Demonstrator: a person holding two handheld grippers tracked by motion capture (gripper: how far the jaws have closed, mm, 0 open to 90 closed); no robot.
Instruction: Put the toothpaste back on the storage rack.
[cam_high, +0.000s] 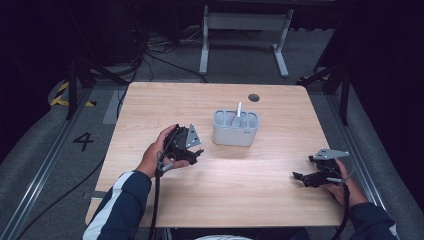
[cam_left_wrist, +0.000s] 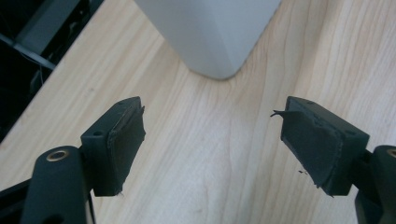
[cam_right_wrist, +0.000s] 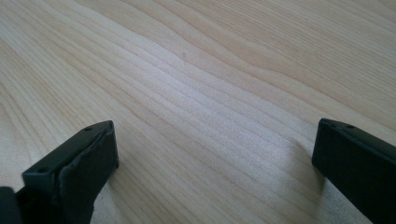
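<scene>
A grey caddy (cam_high: 235, 128) with several compartments stands on the middle of the wooden table (cam_high: 215, 185), and a pale utensil (cam_high: 238, 111) sticks up out of it. My left gripper (cam_high: 196, 154) hovers just left of the caddy, open, nothing between its jaws. In the left gripper view the caddy's rounded grey corner (cam_left_wrist: 210, 35) is close ahead of the open gripper (cam_left_wrist: 212, 140), whose black pads (cam_left_wrist: 127, 140) stand wide apart over bare wood. My right gripper (cam_high: 301, 175) rests low near the table's right edge, open; in its own view the gripper (cam_right_wrist: 212, 158) has bare wood between its jaws.
A dark round hole (cam_high: 253, 97) lies in the tabletop behind the caddy. Beyond the far edge stand a white table frame (cam_high: 245, 30) and loose cables on the floor. A floor mark "4" (cam_high: 83, 141) is at the left.
</scene>
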